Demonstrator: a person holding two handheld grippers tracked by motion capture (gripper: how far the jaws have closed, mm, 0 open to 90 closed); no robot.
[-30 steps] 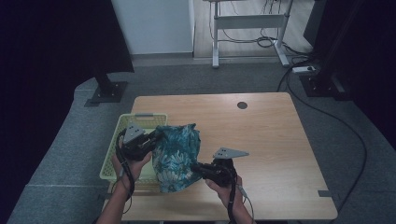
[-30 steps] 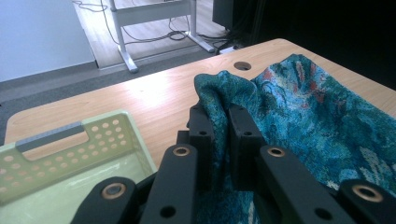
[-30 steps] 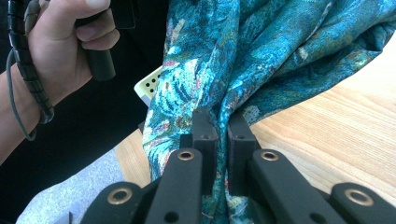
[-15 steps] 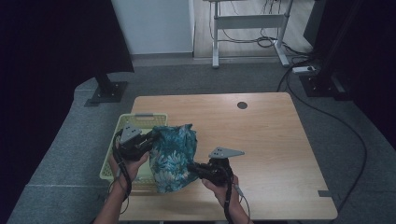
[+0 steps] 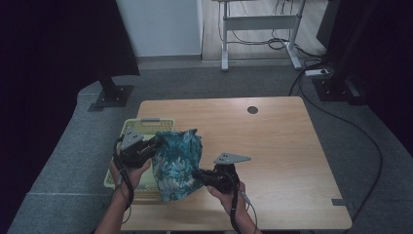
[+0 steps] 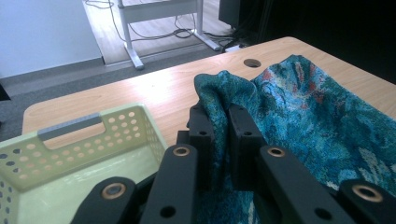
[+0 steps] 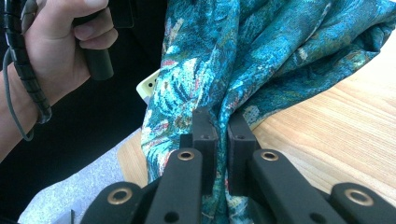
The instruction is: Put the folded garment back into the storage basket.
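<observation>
A teal floral cloth (image 5: 176, 161) hangs bunched between both grippers over the table's front left. My left gripper (image 5: 155, 143) is shut on its upper left edge, just right of the green basket (image 5: 127, 131). In the left gripper view the jaws pinch a fold of the cloth (image 6: 299, 112) with the basket (image 6: 70, 149) at the left. My right gripper (image 5: 197, 174) is shut on the cloth's lower right part. The right gripper view has the cloth (image 7: 243, 60) draping upward from the jaws (image 7: 218, 122) and the other hand (image 7: 60, 42) beyond it.
The perforated basket stands at the table's left edge. A round cable hole (image 5: 252, 109) lies near the wooden table's (image 5: 287, 151) far side. Desk legs (image 5: 263, 34) and cables (image 5: 341, 122) are on the floor behind.
Both grippers have shifted slightly left toward the basket, carrying the cloth with them. Both grips stay as they were.
</observation>
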